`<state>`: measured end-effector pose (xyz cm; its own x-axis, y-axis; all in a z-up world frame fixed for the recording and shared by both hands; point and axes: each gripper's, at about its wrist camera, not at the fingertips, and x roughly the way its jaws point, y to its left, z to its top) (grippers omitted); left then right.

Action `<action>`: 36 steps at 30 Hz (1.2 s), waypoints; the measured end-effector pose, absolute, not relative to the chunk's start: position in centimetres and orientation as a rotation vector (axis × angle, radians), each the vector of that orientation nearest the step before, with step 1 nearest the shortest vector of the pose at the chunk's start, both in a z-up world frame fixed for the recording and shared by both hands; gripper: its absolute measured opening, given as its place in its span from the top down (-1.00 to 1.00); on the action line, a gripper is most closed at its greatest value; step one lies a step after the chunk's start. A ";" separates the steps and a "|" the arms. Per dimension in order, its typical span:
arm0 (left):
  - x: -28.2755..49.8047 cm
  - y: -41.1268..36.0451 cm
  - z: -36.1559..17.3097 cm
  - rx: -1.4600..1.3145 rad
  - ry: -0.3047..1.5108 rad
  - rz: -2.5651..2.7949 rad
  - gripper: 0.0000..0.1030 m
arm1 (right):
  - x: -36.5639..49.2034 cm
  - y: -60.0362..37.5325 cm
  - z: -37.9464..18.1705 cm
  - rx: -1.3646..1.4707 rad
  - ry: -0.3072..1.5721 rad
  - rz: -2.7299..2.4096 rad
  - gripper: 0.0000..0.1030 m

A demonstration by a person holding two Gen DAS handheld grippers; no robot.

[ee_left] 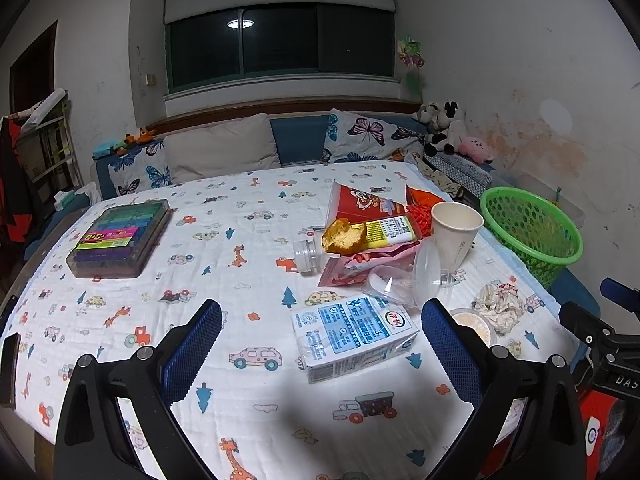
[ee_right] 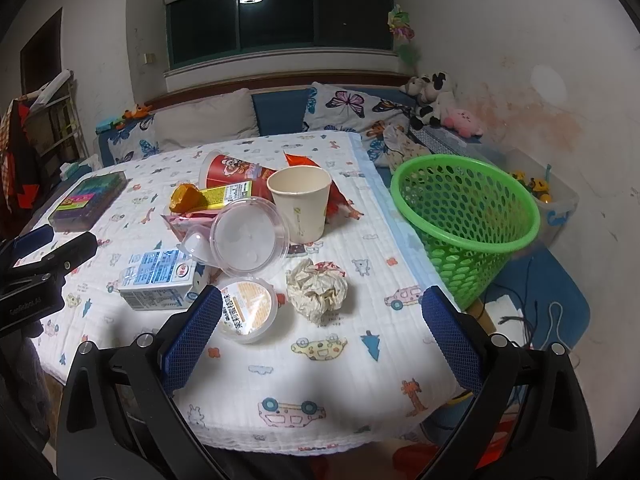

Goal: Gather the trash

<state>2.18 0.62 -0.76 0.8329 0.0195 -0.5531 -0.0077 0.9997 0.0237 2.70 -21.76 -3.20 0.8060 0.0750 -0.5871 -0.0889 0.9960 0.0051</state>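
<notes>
Trash lies on the cartoon-print tablecloth (ee_left: 248,272). A milk carton (ee_left: 352,334) lies on its side just ahead of my open, empty left gripper (ee_left: 322,344). Beyond it are a paper cup (ee_left: 454,230), a clear lid (ee_left: 426,272), red snack wrappers (ee_left: 360,204) and a small clear jar (ee_left: 306,256). My right gripper (ee_right: 322,332) is open and empty, above the table's near edge. Ahead of it lie a crumpled paper ball (ee_right: 316,290), a small lidded tub (ee_right: 248,310), the carton (ee_right: 160,280) and the cup (ee_right: 300,204). A green mesh basket (ee_right: 468,224) stands tilted at the table's right edge.
A case of coloured markers (ee_left: 120,240) lies at the far left of the table. Cushions (ee_left: 224,148) and plush toys (ee_left: 448,128) line the bench behind. A clear storage bin (ee_right: 552,204) sits by the right wall. Cables (ee_right: 520,320) lie on the blue floor mat.
</notes>
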 end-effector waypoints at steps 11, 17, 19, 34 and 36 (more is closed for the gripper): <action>3.2 1.6 -0.4 0.024 0.592 0.027 -0.88 | 3.7 -21.6 -3.2 -0.028 0.636 0.103 -0.92; 3.8 2.4 -0.3 0.020 0.599 0.033 -0.88 | 4.7 -21.7 -3.3 -0.034 0.642 0.109 -0.92; 4.0 2.6 -0.3 0.019 0.600 0.038 -0.88 | 5.0 -21.8 -3.3 -0.037 0.640 0.114 -0.92; 4.8 2.9 -1.4 0.006 0.631 0.001 -0.88 | 7.1 -23.2 -6.4 -0.013 0.734 0.154 -0.70; 4.9 2.9 -1.6 0.006 0.632 -0.009 -0.88 | 7.4 -23.3 -6.7 -0.007 0.740 0.162 -0.68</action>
